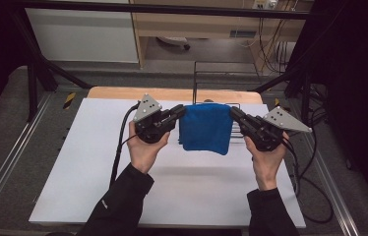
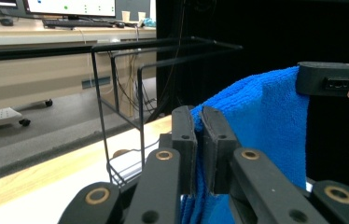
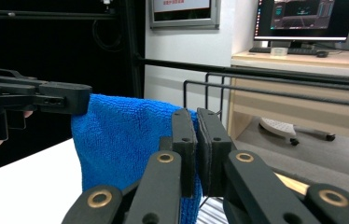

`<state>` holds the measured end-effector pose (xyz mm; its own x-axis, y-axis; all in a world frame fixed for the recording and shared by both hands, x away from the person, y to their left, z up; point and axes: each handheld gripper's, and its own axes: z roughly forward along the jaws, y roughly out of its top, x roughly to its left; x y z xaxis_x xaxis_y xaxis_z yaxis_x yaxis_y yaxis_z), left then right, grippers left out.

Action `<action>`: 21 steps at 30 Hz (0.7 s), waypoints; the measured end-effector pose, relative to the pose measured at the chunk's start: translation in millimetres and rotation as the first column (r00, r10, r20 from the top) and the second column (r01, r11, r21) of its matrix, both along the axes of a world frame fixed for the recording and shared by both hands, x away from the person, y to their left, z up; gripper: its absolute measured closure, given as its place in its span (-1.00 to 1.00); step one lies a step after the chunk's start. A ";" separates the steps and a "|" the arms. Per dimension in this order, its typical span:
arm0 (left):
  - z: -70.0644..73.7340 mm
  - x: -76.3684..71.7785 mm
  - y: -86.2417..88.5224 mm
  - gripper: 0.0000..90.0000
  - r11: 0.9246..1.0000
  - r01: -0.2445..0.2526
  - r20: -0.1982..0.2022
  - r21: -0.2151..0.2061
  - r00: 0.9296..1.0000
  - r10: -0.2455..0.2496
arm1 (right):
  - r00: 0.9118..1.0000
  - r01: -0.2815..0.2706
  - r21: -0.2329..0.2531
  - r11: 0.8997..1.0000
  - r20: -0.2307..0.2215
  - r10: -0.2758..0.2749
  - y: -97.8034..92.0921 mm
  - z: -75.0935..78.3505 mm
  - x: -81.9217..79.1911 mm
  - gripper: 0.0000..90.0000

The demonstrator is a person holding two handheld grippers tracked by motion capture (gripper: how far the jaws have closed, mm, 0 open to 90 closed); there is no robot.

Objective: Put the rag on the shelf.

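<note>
both grippers pinch a blue cloth (image 1: 205,129) before a wire rack (image 1: 211,81).

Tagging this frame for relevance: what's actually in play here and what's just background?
In play:
- blue towel, held up off the table by its top corners
- left gripper, shut on one corner
- right gripper, shut on the other
- black wire rack, just behind the towel, probably where it goes

Background:
- white table
- monitors on a desk
- wheeled base on the floor
</note>
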<state>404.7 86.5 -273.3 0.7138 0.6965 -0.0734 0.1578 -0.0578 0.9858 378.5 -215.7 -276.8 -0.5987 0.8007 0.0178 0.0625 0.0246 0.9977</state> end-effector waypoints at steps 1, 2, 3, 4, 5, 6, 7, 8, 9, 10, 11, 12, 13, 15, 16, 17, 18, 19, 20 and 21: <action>1.5 1.2 -1.0 0.87 1.000 0.001 0.003 0.000 1.000 -0.001 | 1.000 0.005 -0.002 1.000 0.006 -0.005 -1.0 1.5 1.0 0.93; 3.0 2.5 -2.7 0.87 1.000 -0.001 0.008 -0.006 1.000 0.001 | 1.000 0.010 0.002 1.000 0.009 -0.010 -1.9 3.0 2.1 0.93; 4.5 3.7 -4.2 0.87 1.000 0.000 0.015 -0.009 1.000 0.000 | 1.000 0.015 0.006 1.000 0.014 -0.015 -3.1 4.6 3.2 0.94; 6.3 5.1 -5.5 0.87 1.000 -0.001 0.020 -0.012 1.000 0.001 | 1.000 0.019 0.011 1.000 0.017 -0.019 -4.2 6.2 4.2 0.93; 8.3 6.6 -6.7 0.87 1.000 -0.001 0.024 -0.017 1.000 0.002 | 0.999 0.022 0.015 1.000 0.023 -0.022 -5.2 8.1 5.1 0.93; 10.6 8.2 -7.9 0.87 1.000 -0.001 0.026 -0.021 1.000 0.002 | 0.999 0.025 0.015 1.000 0.030 -0.025 -6.2 10.1 5.9 0.94; 13.0 9.6 -9.2 0.87 1.000 -0.001 0.029 -0.024 1.000 0.001 | 0.999 0.029 0.019 0.999 0.034 -0.030 -6.9 12.3 6.4 0.94; 15.3 10.9 -10.4 0.87 1.000 -0.001 0.036 -0.021 0.999 0.002 | 0.999 0.032 0.023 0.999 0.039 -0.033 -7.6 14.7 7.0 0.94; 17.7 12.1 -11.6 0.87 1.000 0.000 0.038 -0.021 0.999 0.001 | 0.998 0.036 0.025 0.999 0.045 -0.037 -8.5 17.3 7.5 0.94; 19.9 13.2 -12.7 0.87 1.000 0.001 0.043 -0.026 0.999 0.000 | 0.998 0.040 0.025 0.999 0.053 -0.042 -9.3 20.0 8.0 0.94; 22.2 14.4 -13.6 0.87 1.000 0.002 0.046 -0.031 0.999 -0.001 | 0.997 0.045 0.024 0.999 0.058 -0.046 -10.0 23.0 8.4 0.94; 24.3 15.5 -14.4 0.87 0.999 0.003 0.047 -0.037 0.999 -0.001 | 0.997 0.049 0.026 0.998 0.065 -0.050 -10.6 25.9 8.8 0.94; 26.4 16.8 -15.3 0.87 0.999 0.004 0.049 -0.042 0.999 -0.002 | 0.996 0.052 0.023 0.998 0.074 -0.053 -11.6 28.9 9.4 0.94; 30.4 19.4 -17.2 0.87 0.999 0.005 0.053 -0.051 0.999 -0.002 | 0.995 0.057 0.025 0.998 0.084 -0.058 -13.2 34.6 10.3 0.94; 32.5 20.7 -17.9 0.87 0.999 0.006 0.054 -0.050 0.999 -0.003 | 0.994 0.059 0.027 0.998 0.089 -0.061 -14.0 37.2 10.7 0.94; 34.5 22.1 -18.9 0.87 0.998 0.008 0.056 -0.059 0.998 -0.005 | 0.994 0.061 0.026 0.998 0.094 -0.064 -14.7 39.5 11.2 0.94; 36.6 23.4 -19.6 0.87 0.998 0.011 0.055 -0.064 0.998 -0.008 | 0.993 0.066 0.023 0.998 0.100 -0.068 -15.7 41.5 11.8 0.94; 38.6 24.6 -20.9 0.87 0.997 0.013 0.055 -0.073 0.998 -0.009 | 0.992 0.070 0.023 0.997 0.102 -0.072 -16.3 43.4 12.4 0.94; 40.8 25.8 -22.2 0.87 0.997 0.014 0.058 -0.076 0.998 -0.010 | 0.992 0.074 0.022 0.997 0.105 -0.076 -17.1 45.1 13.2 0.94; 43.0 26.9 -23.4 0.87 0.997 0.013 0.062 -0.073 0.998 -0.009 | 0.991 0.077 0.021 0.997 0.110 -0.079 -17.9 46.5 14.2 0.94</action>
<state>431.7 63.1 -230.3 0.7260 0.6830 -0.0802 0.0968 0.0140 0.9952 392.7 -233.6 -230.3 -0.5337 0.8451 -0.0314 -0.0472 0.0073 0.9989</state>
